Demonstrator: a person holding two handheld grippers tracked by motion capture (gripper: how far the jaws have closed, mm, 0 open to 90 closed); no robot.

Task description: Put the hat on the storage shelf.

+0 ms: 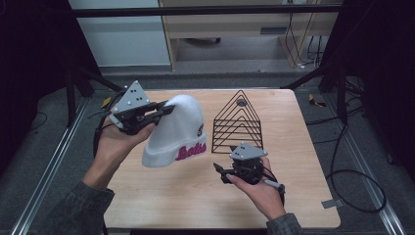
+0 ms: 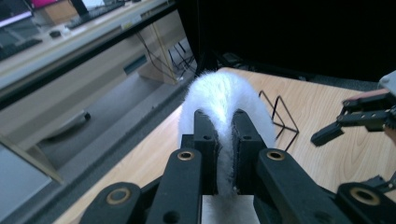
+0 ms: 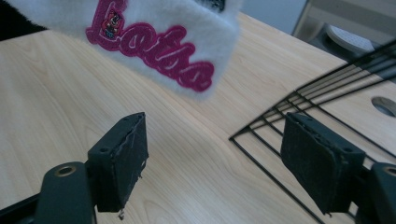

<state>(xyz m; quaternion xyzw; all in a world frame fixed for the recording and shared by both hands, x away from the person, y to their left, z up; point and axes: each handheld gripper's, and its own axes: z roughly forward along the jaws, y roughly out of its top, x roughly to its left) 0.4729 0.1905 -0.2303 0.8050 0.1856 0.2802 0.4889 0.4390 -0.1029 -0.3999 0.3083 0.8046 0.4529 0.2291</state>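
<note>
**Beanie lifted by its crown; rack not yet used**

High view. I count one white beanie, one black wire rack, two grippers and one wooden table. My left gripper is clamped on the crown of the beanie, which hangs above the table's left half with its cuff and pink lettering lowest. My right gripper sits just in front of the rack, holding nothing. As I judge it, the pick-up is done; placing the beanie, perhaps on the rack, is left.

Left gripper view. The jaws are pinched tight on a fold of the beanie; one corner of the rack shows behind it, and the right gripper farther off.

Right gripper view. The right gripper stands wide apart with bare table between its pads; the beanie's cuff hangs above and ahead, untouched, and the rack lies beside.
</note>
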